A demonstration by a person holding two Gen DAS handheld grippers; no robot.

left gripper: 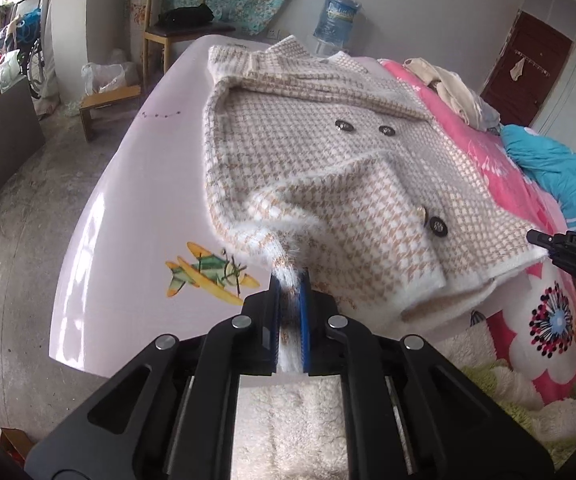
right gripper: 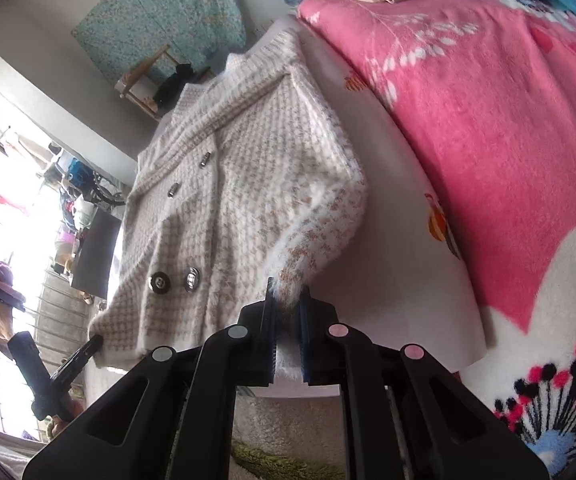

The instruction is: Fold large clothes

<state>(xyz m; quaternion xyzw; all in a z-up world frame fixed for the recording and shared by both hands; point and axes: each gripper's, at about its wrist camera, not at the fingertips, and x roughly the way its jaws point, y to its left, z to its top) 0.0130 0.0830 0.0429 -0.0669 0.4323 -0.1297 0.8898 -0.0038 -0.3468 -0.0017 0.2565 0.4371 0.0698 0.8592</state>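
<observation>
The coat (left gripper: 328, 152), a fluffy beige and white houndstooth one with dark buttons, lies spread on a pale pink board (left gripper: 136, 200) that rests on the bed, beside a pink flowered blanket (right gripper: 488, 120). Its collar is at the far end and its hem is at the near end, so the long axis runs from the grippers away toward the far wall.

The left gripper (left gripper: 290, 304) is closed tight on the near left corner of the hem; white fuzzy fabric is squeezed between its blue pads (left gripper: 303, 320). The right gripper (right gripper: 288, 320) is closed in the same way on the near right corner, with the fabric pinched between its pads. In both wrist views the cloth rises in a small tent from the board up to the jaws, so the two corners appear lifted a little, while the rest of the coat is flat.

The relation that matters is this: the whole body of the coat lies ahead of both pairs of fingers, and both hands are equally near to the hem. The next move probably is to carry the hem forward over the buttons toward the collar, with both hands kept level so that the fold is straight.
</observation>
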